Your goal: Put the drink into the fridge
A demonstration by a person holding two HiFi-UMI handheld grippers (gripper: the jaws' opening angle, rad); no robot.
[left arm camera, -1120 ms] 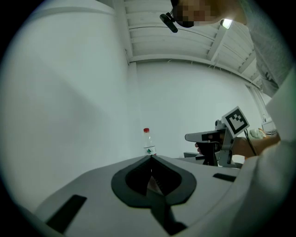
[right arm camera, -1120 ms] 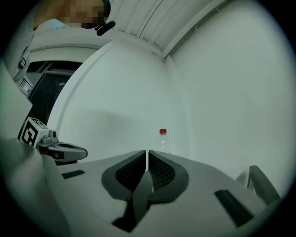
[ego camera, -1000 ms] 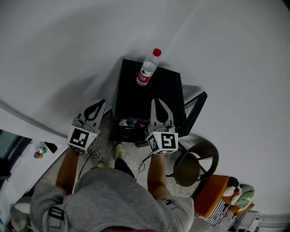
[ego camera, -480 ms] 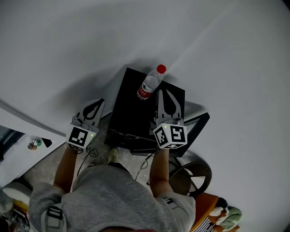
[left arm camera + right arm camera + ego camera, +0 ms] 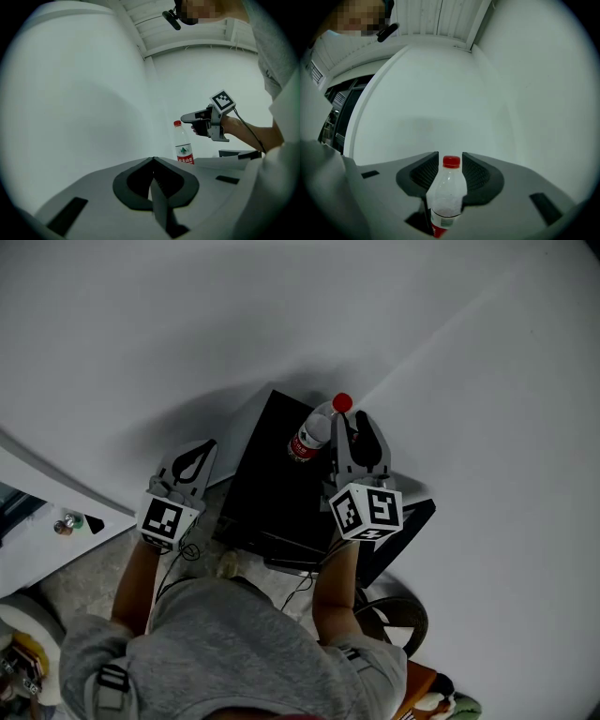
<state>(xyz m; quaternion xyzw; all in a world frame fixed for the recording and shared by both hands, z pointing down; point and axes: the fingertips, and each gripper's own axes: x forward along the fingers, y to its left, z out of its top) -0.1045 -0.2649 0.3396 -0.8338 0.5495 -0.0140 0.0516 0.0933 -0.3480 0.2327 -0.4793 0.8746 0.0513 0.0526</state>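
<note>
A clear water bottle (image 5: 310, 436) with a red cap and red label stands upright on top of the black mini fridge (image 5: 269, 493). My right gripper (image 5: 357, 420) is level with the bottle's neck. Its jaws have just been opening and now stand apart. In the right gripper view the bottle (image 5: 446, 197) sits between the right gripper's (image 5: 450, 157) ribbed pads (image 5: 476, 174), with gaps showing beside the cap. My left gripper (image 5: 199, 450) hovers left of the fridge, shut and empty. The left gripper view shows its closed jaws (image 5: 152, 162), the bottle (image 5: 183, 147) and the right gripper (image 5: 187, 118) beyond.
The fridge backs onto a white wall. Its dark door (image 5: 405, 522) stands ajar at the right. A round stool (image 5: 390, 620) sits on the floor in front of it. A white counter (image 5: 37, 512) with small items is at the far left.
My right gripper has moved forward and up to the bottle, and its jaws have gone from shut to apart around the bottle's neck. The left gripper shifted only slightly.
</note>
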